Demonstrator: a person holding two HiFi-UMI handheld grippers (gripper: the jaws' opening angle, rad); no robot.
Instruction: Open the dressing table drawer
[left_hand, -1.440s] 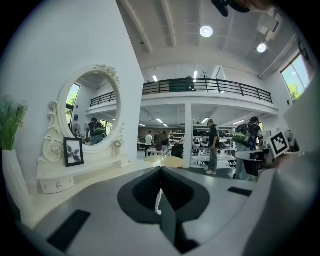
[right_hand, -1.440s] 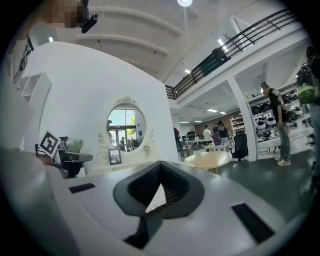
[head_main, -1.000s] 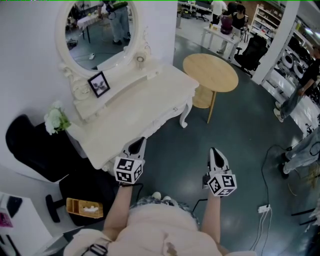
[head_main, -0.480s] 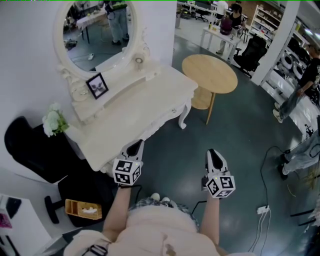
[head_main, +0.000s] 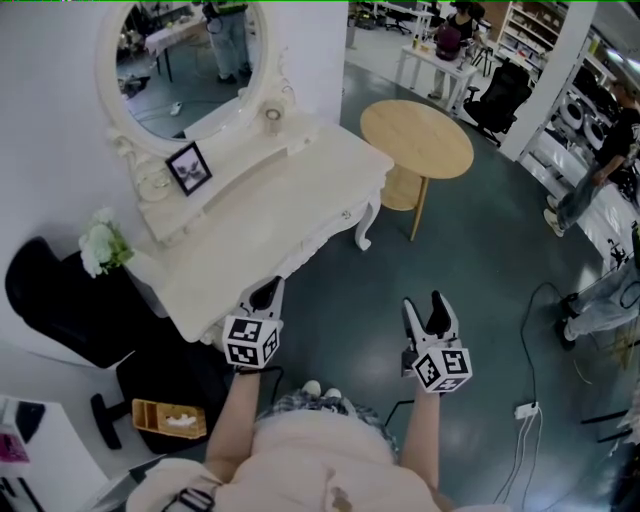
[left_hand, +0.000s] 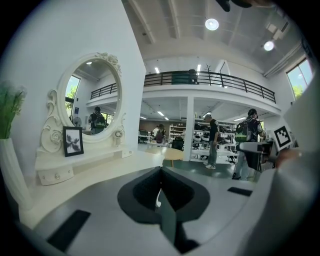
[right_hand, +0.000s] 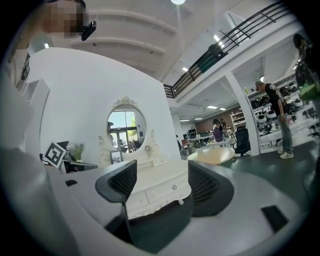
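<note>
The dressing table drawer (head_main: 343, 216) sits shut in the bench's (head_main: 262, 225) front, untouched; the right gripper (head_main: 423, 303), whose empty jaws have just been opening wide, hangs well apart from it, the left gripper (head_main: 263, 292) is closed on nothing, and the whole pull is left to do.

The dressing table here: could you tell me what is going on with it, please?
A person faces the white dressing table with a gripper in each hand. The left gripper is shut and empty near the table's front edge. The right gripper has just been opening its jaws, with nothing between them, aimed at the drawer. The drawer is closed and untouched.
</note>
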